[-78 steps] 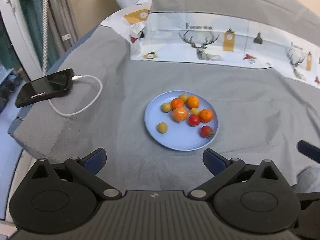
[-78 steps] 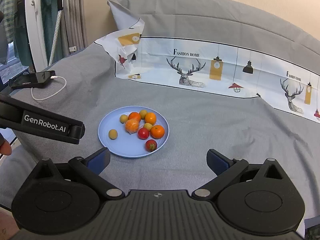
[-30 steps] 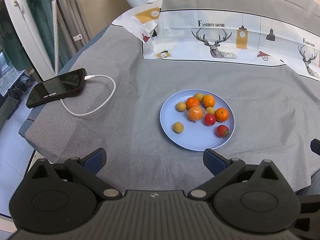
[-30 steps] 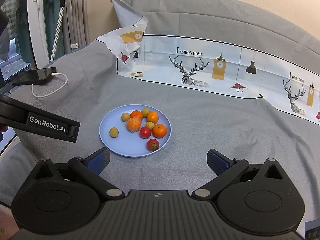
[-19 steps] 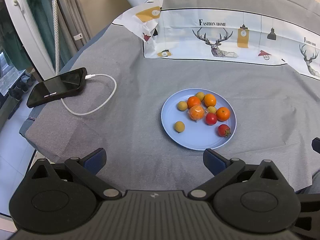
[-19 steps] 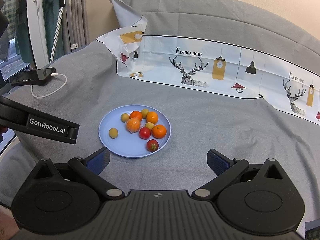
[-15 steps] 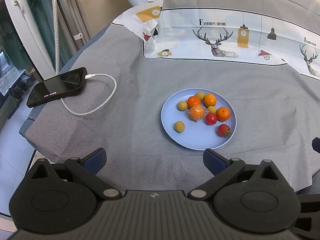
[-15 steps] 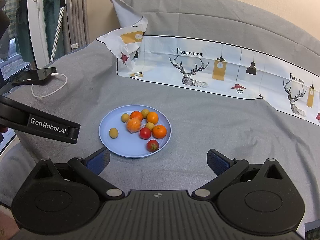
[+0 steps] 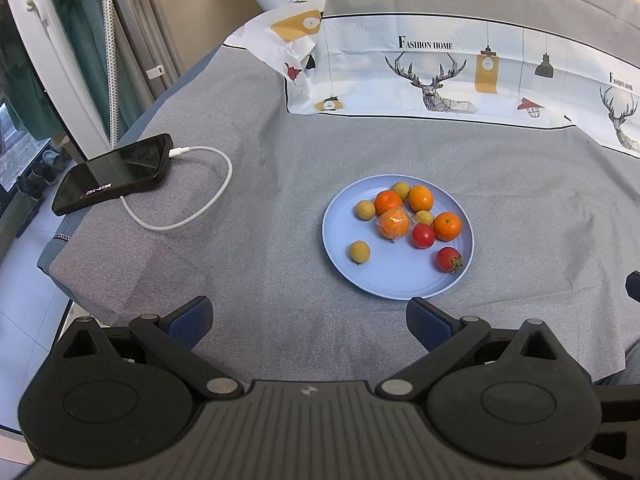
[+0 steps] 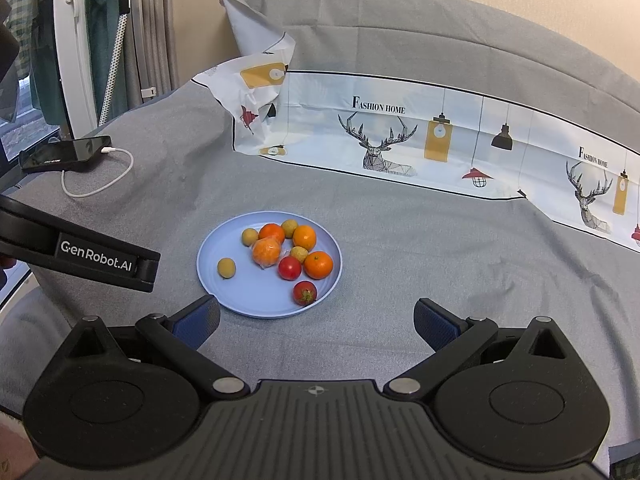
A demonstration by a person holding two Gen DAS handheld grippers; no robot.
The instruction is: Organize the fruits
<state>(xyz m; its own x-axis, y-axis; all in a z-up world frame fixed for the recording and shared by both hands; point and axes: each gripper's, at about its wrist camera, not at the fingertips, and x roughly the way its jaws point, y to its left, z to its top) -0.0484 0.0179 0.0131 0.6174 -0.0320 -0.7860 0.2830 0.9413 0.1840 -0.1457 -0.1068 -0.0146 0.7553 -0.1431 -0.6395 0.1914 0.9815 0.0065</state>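
Note:
A light blue plate (image 9: 384, 280) (image 10: 256, 304) sits on the grey cloth and holds several small fruits: oranges (image 9: 447, 226) (image 10: 318, 265), one orange in clear wrap (image 9: 394, 222) (image 10: 266, 251), two red tomatoes (image 9: 448, 259) (image 10: 305, 292) and small yellow fruits (image 9: 359, 251) (image 10: 226, 267). My left gripper (image 9: 309, 318) is open and empty, hovering in front of the plate's near left side. My right gripper (image 10: 316, 322) is open and empty, just in front of the plate's near right edge. The left gripper's body (image 10: 80, 254) shows at the left of the right wrist view.
A black phone (image 9: 112, 174) (image 10: 66, 154) with a white charging cable (image 9: 192, 208) lies at the far left near the cloth's edge. A printed white sheet with deer and lamps (image 9: 460, 76) (image 10: 400, 140) lies behind the plate. The cloth drops off at the left.
The left view has shifted slightly since 2.6 s ago, so the plate sits a little further right in it. Both grippers stay open and nothing on the plate has moved.

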